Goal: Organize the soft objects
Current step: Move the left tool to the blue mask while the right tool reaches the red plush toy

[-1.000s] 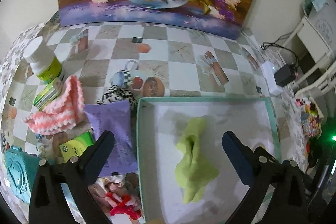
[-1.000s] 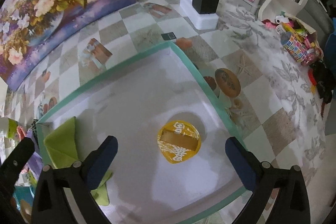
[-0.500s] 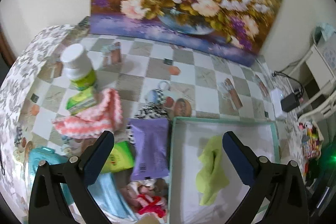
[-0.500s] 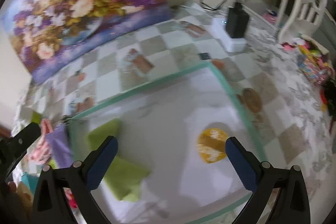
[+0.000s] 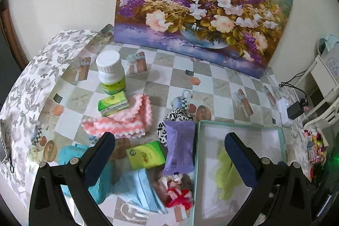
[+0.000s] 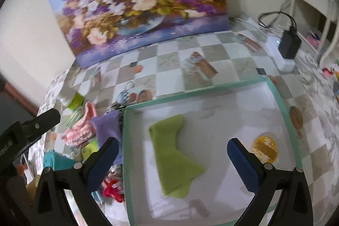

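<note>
Green cloth [image 6: 173,151] lies crumpled (folds overlapping) inside teal-rimmed box [image 6: 275,89].

Crumpled green cloth [image 6: 173,151] in teal-rimmed box [image 6: 284,103], pink knit [image 5: 125,120] outside on table

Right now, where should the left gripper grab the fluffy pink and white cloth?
Grab the pink and white cloth by its near scalloped edge, coming down from above. It lies flat and folded, and a small green box sits on its far corner, so the near edge looks freest for the open jaws.
</note>
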A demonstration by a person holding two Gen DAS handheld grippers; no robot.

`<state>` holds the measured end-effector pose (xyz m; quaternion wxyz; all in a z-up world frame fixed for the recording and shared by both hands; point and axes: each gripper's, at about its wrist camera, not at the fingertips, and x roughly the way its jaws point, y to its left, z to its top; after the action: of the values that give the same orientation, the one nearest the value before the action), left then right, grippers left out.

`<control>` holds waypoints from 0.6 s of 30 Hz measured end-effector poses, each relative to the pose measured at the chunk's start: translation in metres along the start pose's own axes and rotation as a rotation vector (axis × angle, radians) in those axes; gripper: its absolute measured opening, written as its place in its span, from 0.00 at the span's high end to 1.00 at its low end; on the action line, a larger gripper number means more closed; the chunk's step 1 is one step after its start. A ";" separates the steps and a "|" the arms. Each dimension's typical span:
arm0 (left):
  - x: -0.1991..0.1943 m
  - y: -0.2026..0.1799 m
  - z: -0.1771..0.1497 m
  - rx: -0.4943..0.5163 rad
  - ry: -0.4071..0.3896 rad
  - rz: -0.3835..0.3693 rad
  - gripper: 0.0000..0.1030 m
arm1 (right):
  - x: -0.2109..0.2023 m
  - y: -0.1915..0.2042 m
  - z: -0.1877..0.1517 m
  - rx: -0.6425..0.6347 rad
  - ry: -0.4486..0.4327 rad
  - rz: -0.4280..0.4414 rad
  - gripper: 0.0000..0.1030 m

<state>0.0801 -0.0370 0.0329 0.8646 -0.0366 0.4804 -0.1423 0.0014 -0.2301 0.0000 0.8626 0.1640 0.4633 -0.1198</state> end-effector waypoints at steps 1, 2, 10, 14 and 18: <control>-0.003 0.001 -0.003 -0.002 -0.004 -0.006 0.00 | 0.000 0.005 -0.002 -0.016 0.004 0.011 0.00; -0.006 0.002 -0.007 -0.006 -0.007 -0.009 0.00 | 0.001 0.010 -0.004 -0.028 0.012 0.021 0.00; -0.021 0.008 -0.038 -0.020 -0.006 0.023 0.00 | 0.009 0.041 -0.034 -0.128 0.098 0.084 0.00; -0.022 0.017 -0.054 -0.049 0.017 0.039 0.00 | 0.022 0.048 -0.046 -0.142 0.166 0.107 0.00; -0.026 0.028 -0.064 -0.090 0.026 0.066 0.00 | 0.030 0.056 -0.058 -0.163 0.202 0.109 0.00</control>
<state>0.0193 0.0019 0.0142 0.8599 -0.0579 0.4987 -0.0924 -0.0065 -0.1577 -0.0456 0.8274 0.1292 0.5463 -0.0178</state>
